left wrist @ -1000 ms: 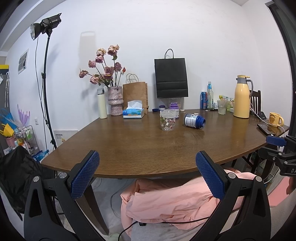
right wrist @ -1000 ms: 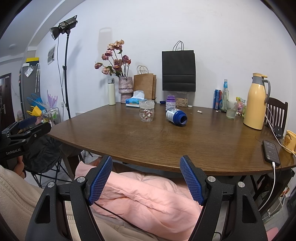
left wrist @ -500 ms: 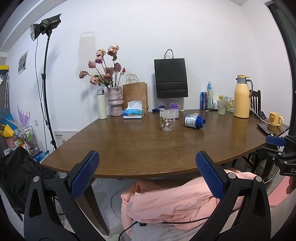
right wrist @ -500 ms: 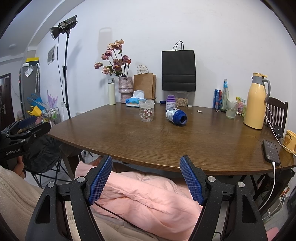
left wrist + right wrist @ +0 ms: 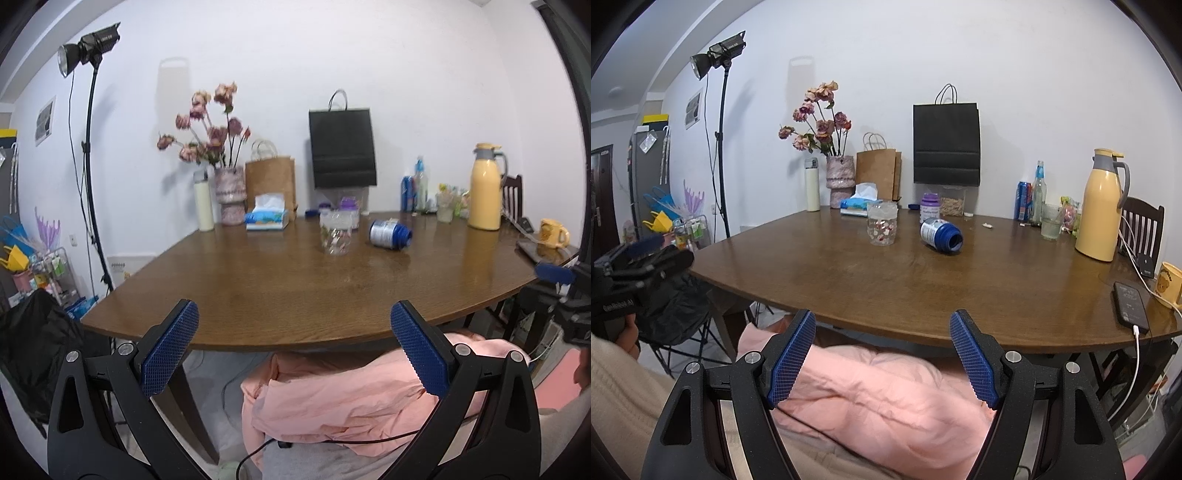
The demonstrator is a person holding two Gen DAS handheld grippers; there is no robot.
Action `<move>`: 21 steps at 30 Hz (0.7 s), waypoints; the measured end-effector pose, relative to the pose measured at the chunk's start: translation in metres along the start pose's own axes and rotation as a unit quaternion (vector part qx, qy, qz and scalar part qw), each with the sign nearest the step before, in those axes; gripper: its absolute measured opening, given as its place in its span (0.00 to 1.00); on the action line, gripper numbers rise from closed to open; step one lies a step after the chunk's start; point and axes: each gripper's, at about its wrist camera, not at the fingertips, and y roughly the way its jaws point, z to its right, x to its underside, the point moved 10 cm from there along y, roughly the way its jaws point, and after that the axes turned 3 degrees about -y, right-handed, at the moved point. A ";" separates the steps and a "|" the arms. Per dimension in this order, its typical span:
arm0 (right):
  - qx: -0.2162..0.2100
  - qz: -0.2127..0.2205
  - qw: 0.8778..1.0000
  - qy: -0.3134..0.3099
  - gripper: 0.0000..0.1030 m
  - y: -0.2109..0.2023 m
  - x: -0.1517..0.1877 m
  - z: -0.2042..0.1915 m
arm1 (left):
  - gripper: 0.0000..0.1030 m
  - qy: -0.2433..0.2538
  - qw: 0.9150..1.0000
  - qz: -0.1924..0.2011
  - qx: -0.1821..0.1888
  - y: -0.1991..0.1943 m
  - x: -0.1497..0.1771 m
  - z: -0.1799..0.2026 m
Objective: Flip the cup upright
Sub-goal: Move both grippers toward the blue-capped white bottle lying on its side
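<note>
In the left wrist view, the left gripper (image 5: 293, 345) is held low at the bottom of the frame, short of the table (image 5: 280, 295) edge, its blue pads spread wide with nothing between them. The cup (image 5: 389, 235), blue with a pale label, is seen lying on its side just right of centre, well apart from the gripper, with a clear patterned glass (image 5: 335, 233) standing close to its left. A likely risk is judged here: the cup is round and could roll away when nudged, and the glass could be knocked by a wide approach. At the right edge a blue-tipped part of the right gripper (image 5: 554, 273) is caught. In the right wrist view, the right gripper (image 5: 882, 354) is likewise held below the table (image 5: 923, 295) rim at the bottom of the frame, pads apart and empty. The cup (image 5: 941, 235) is shown at centre with its open mouth turned toward the lower right, something less plainly shown from the left. A phone (image 5: 1131, 307) on a charging cable and a yellow mug (image 5: 1169, 283) are seen at the right edge; the cable could be snagged.
</note>
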 end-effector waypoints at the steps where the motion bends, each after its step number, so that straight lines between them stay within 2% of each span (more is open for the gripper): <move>1: 0.005 0.002 1.000 0.003 0.78 0.005 -0.002 0.003 | 1.00 0.004 1.000 -0.004 -0.002 0.008 0.000 0.001; 3: 0.012 0.001 1.000 0.011 0.78 0.016 -0.008 0.009 | 1.00 -0.001 1.000 -0.018 -0.007 0.029 -0.001 0.002; 7: 0.008 -0.018 0.999 0.032 0.78 0.058 -0.017 0.031 | 1.00 -0.026 0.995 -0.100 0.017 0.096 0.000 0.020; 9: 0.009 -0.025 0.999 0.032 0.78 0.081 -0.028 0.046 | 1.00 -0.028 0.992 -0.122 0.028 0.120 -0.003 0.030; 12: 0.020 -0.068 0.997 0.005 0.78 0.121 -0.040 0.064 | 1.00 -0.035 0.990 -0.130 0.049 0.156 -0.021 0.044; 15: 0.037 -0.097 0.994 -0.025 0.78 0.167 -0.054 0.086 | 1.00 -0.054 0.984 -0.155 0.073 0.193 -0.035 0.051; 17: 0.031 -0.123 0.992 -0.020 0.78 0.202 -0.060 0.100 | 1.00 -0.043 0.980 -0.175 0.084 0.218 -0.039 0.058; 21: 0.013 -0.153 0.988 -0.025 0.78 0.263 -0.071 0.116 | 1.00 -0.016 0.978 -0.189 0.086 0.262 -0.046 0.064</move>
